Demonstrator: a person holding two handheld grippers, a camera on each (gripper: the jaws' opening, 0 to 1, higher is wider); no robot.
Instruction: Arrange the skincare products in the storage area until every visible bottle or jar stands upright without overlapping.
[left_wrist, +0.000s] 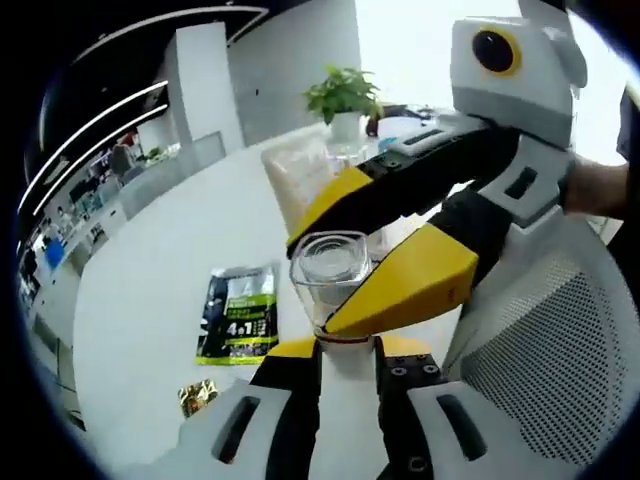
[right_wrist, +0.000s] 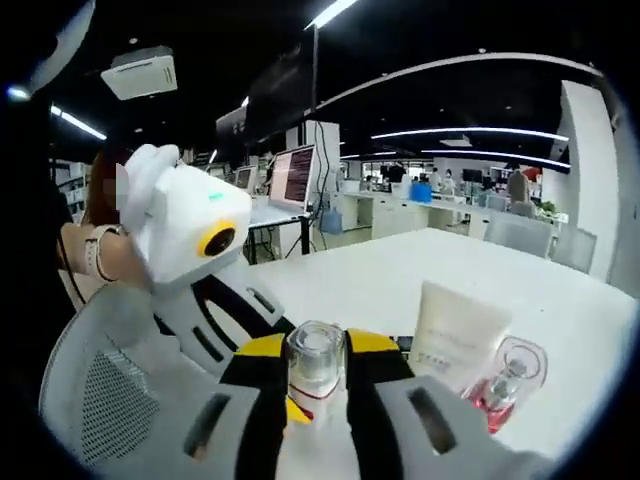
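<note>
**Clear bottle held by both tongs over the white table**

Clear bottle (left_wrist: 330, 270) is the thing both tongs grip. It has a see-through square cap and a bit of red near its base. It sits up off the white table (left_wrist: 150, 300), with both pairs of jaws closed on it.

Around the bottle, in the left gripper view: a dark packet (left_wrist: 238, 315) with green and white print lies flat on the table, to the left of the bottle. A small shiny gold wrapper (left_wrist: 197, 397) lies near that packet, closer to the camera. Behind the bottle stands a pale frosted pouch (left_wrist: 298, 180). Farther back than the pouch is a green plant (left_wrist: 343, 98) in a white pot. A white mesh chair back (left_wrist: 540, 350) is to the right of the bottle.

In the right gripper view, a white tube (right_wrist: 455, 335) stands just to the right of the bottle. Next to the tube is a clear bottle with pink liquid (right_wrist: 512, 385). Desks and screens are far behind them.

The left gripper (left_wrist: 345, 350) clamps the bottle low down, from below. The right gripper (left_wrist: 345, 265) comes in from the right and pinches the bottle higher up, with one yellow jaw on each side. In the right gripper view the bottle's cap pokes up between the jaws, and the left gripper's white body blocks the space to the left of the bottle.
</note>
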